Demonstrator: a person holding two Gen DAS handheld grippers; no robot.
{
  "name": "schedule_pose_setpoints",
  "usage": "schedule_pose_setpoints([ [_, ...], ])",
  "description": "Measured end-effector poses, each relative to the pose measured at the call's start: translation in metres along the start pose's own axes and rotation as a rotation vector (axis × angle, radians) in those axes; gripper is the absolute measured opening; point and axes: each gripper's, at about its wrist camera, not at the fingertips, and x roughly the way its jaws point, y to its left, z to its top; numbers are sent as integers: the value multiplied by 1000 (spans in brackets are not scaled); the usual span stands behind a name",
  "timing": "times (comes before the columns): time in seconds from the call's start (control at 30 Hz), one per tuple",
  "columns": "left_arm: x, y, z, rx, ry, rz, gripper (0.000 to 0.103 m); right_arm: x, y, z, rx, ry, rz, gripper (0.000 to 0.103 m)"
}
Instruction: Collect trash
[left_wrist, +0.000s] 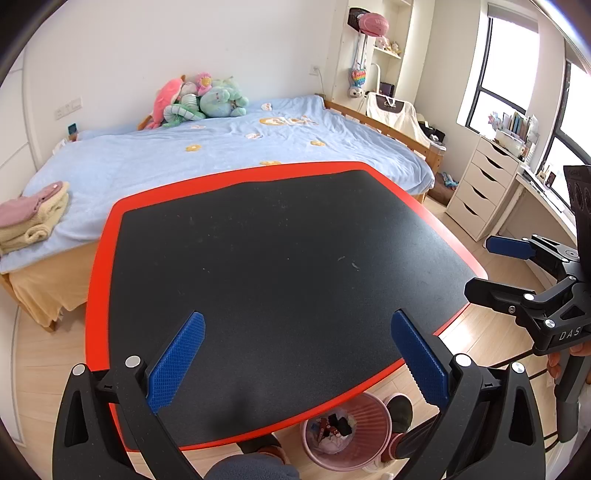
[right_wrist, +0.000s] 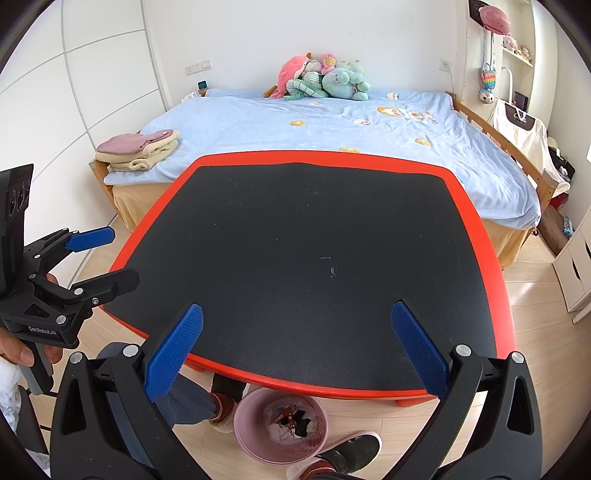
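Two grippers, left gripper (left_wrist: 297, 363) and right gripper (right_wrist: 295, 354), both spread wide, holding nothing, over one red-rimmed table (left_wrist: 96, 266). One pink trash bin (right_wrist: 251, 443) at 6 o'clock under the table's near edge holds the trash (right_wrist: 290, 421).

table (left_wrist: 99, 295): glossy red rim, matt grainy black top | bin (right_wrist: 251, 443): pink plastic | floor (right_wrist: 535, 369): wood

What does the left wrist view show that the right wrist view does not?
Only the left wrist view shows the white drawer unit and the windows, plus the right gripper at its edge. Only the right wrist view shows the white wardrobe panels and the left gripper. Both show the red-edged table, the pink trash bin holding trash, the bed and the plush toys.
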Motion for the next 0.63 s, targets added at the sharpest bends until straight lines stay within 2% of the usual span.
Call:
schedule_pose_setpoints([
  [0.43,3,-2,-1,-3,12,-4,97,0,1,1,1,1,-3,100],
  [0.63,10,-1,-6,-38,33,1,97,3,-4,-4,1,9,-8,100],
])
